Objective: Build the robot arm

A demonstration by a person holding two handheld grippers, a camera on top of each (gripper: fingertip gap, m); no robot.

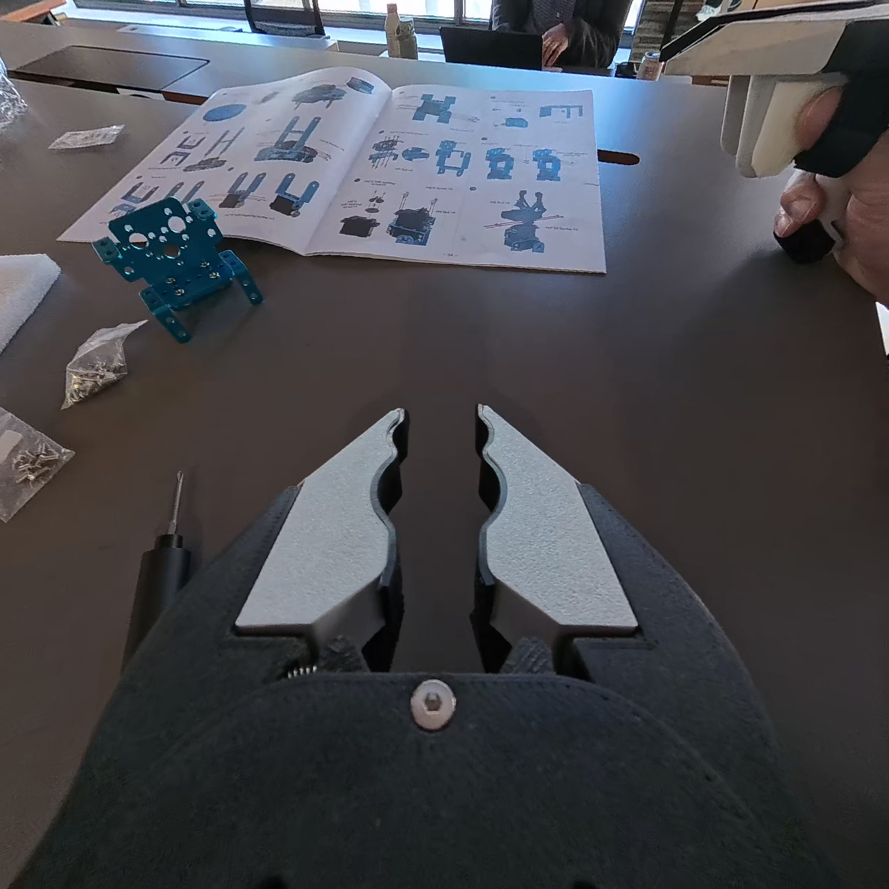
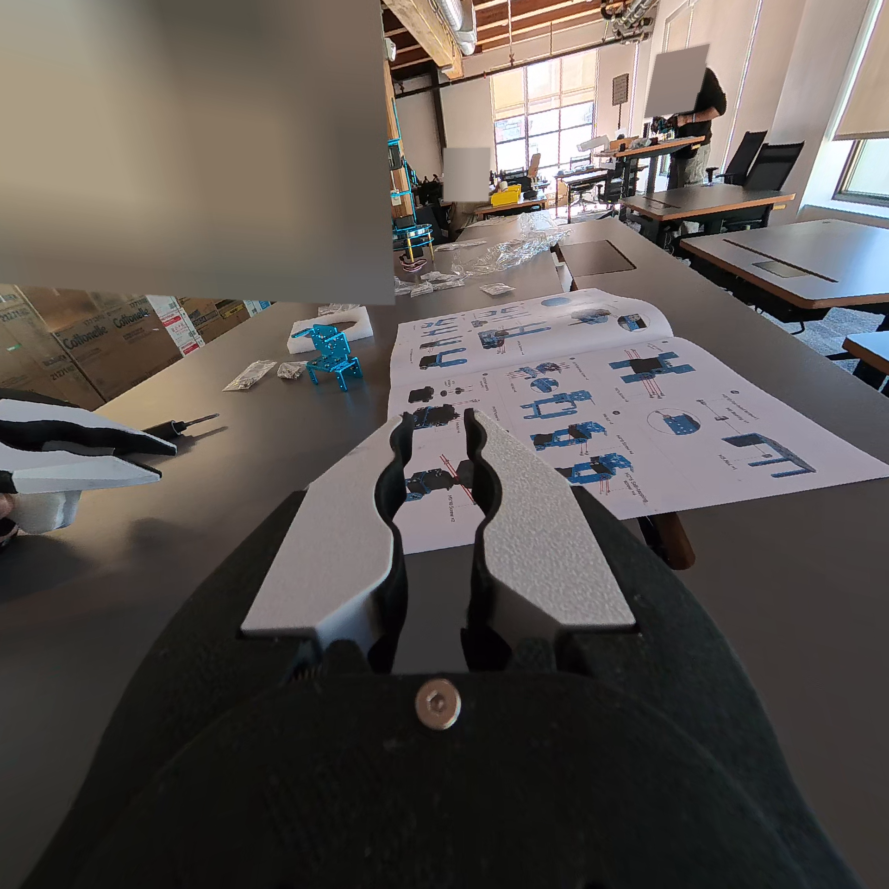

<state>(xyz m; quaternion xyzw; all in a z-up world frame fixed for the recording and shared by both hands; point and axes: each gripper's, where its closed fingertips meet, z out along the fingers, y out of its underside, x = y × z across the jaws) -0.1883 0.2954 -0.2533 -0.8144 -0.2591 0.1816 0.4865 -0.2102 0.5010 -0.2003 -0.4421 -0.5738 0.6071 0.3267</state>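
My left gripper (image 1: 442,413) is open and empty, low over the bare dark table (image 1: 529,336). A black screwdriver (image 1: 163,567) lies just to its left. A blue perforated metal bracket assembly (image 1: 173,269) stands farther ahead on the left. An open instruction booklet (image 1: 361,158) lies ahead. My right gripper (image 2: 438,416) is open and empty, with its fingertips over the near corner of the booklet (image 2: 601,399). In the right wrist view the left gripper (image 2: 166,464) shows at the left edge, with the screwdriver (image 2: 187,425) and the bracket (image 2: 332,358) beyond it.
Clear bags of screws (image 1: 96,370) (image 1: 29,462) and white foam (image 1: 19,288) lie at the left. A hand (image 1: 861,231) holds the right gripper's handle at the top right. Plastic wrap (image 2: 519,245) lies farther back. Other desks, chairs and people are across the room. My right fingertips sit around 20 centimetres from my left ones. The bracket (image 2: 332,358) is about 15 centimetres from my left fingertips and 25 centimetres from my right.
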